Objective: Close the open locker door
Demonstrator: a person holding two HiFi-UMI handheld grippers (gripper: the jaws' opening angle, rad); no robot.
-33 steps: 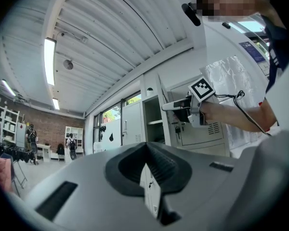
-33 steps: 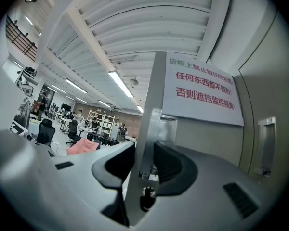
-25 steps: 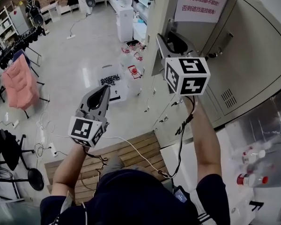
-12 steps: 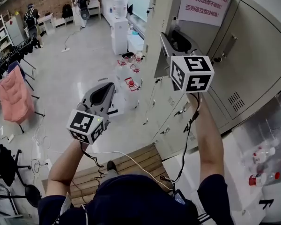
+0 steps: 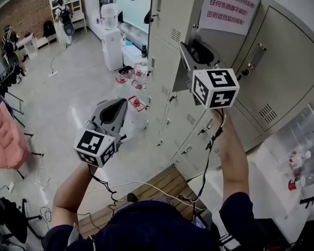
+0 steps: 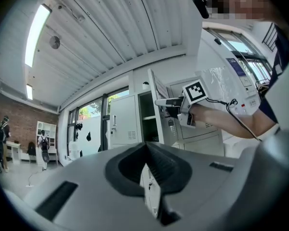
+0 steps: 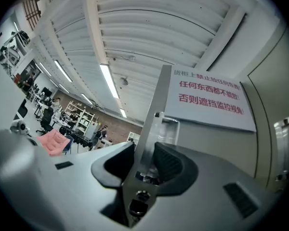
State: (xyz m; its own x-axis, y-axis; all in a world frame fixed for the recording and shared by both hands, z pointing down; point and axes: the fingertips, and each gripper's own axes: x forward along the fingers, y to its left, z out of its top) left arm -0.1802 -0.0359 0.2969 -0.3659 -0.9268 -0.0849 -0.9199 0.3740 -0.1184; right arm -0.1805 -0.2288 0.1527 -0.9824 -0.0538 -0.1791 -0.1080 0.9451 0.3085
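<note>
Locker door point(image 7: 161, 95) edge gripped by right tongs point(image 7: 145, 152), left tongs point(image 6: 147, 148) closed and empty, open floor point(image 5: 68, 103) beside lockers point(image 5: 170, 14).

Two grippers are being counted: the left gripper point(image 5: 118, 109) and the right gripper point(image 5: 191, 45). One open locker door point(image 7: 156, 105), one red-lettered notice point(image 5: 227, 8), one water dispenser point(image 5: 111, 38), one pink garment point(image 5: 8, 140) and one wooden platform point(image 5: 157, 184) are being registered. One person point(image 5: 63, 15) and a second person point(image 5: 9, 35) are being counted.
</note>
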